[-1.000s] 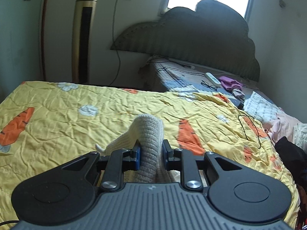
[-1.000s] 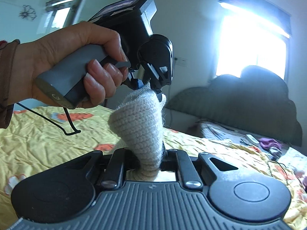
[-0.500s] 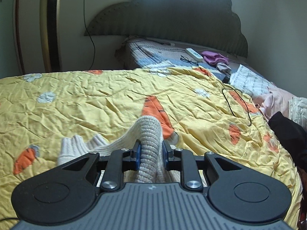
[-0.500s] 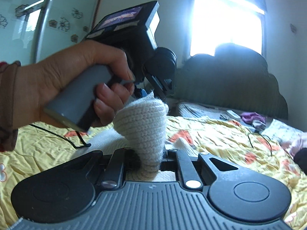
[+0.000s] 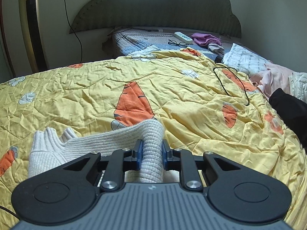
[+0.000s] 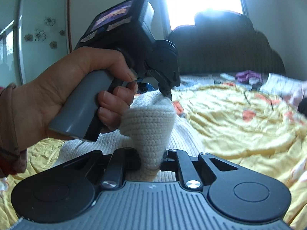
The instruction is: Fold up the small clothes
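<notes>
- A cream knitted garment is pinched in both tools above a bed covered by a yellow quilt printed with orange carrots.
- The left tool has its two blue-padded fingers closed tight on a bunched ridge of the knit; the fabric fills the gap between them.
- The right tool is likewise clamped on a thick fold of the same garment, which bulges up in a rounded hump just in front of it.
- From the right wrist view, the person's left hand grips the grey handle of the left tool, close beside the hump of fabric.
- Compared with a second ago, both tools have dropped toward the bed: the left view then showed mostly wall and headboard, and now looks down on the quilt.
- More of the garment now lies on the quilt, with a scalloped edge spread out at the left.
- This suggests the held edge is being carried over and lowered to make a fold; the fold looks close to being laid down, with release still to come.
- Glasses and a cable lie well apart, farther up the bed.
</notes>
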A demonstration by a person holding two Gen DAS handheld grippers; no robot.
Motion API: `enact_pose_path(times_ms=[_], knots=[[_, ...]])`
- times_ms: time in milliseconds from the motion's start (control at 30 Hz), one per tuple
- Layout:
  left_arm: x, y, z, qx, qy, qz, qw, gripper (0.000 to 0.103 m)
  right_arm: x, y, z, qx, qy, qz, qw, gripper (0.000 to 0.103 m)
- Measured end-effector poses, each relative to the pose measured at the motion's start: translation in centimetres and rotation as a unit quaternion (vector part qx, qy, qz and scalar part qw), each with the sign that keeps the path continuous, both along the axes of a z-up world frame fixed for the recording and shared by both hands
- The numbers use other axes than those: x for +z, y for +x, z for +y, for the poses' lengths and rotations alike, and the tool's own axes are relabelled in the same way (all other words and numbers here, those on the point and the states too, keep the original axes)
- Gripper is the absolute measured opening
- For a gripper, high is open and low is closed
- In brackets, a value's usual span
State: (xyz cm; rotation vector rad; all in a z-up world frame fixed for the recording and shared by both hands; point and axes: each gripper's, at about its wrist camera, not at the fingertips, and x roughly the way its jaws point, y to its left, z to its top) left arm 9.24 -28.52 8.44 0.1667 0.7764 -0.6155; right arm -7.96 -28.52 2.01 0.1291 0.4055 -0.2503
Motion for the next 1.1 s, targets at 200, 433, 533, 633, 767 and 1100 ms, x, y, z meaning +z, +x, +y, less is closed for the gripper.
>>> enact_pose_path(times_ms=[200,433,533,633,767,1100], knots=[[-0.5,-0.3,-0.6,-0.009,0.011,-0.003,0.9999,0.020,-0.8,-0.1,-1.2,-0.002,0.057,0.007,0.998,0.017],[-0.5,-0.4,-0.8,-0.021,0.012,0.006,0.9997,0.024,-1.3,-0.1,-2.2,-0.004,0.104,0.015,0.994,0.020],[-0.5,-0.5,-0.9,-0.030,0.012,0.013,0.9994,0.028,-1.3,-0.1,-2.4,-0.005,0.111,0.018,0.994,0.022],[-0.1,-0.6,-0.5,-0.029,0.008,0.012,0.9995,0.039,-1.4,0.0,-2.6,-0.007,0.116,0.024,0.993,0.028],[1.8,-1.0,2.0,-0.021,-0.027,-0.013,0.9993,0.080,-1.3,0.0,-3.6,-0.002,0.161,0.027,0.987,0.036],[2.0,-3.5,11.2,0.038,-0.004,-0.065,0.9971,0.080,-0.9,1.1,-7.9,0.001,0.315,-0.002,0.949,0.056]])
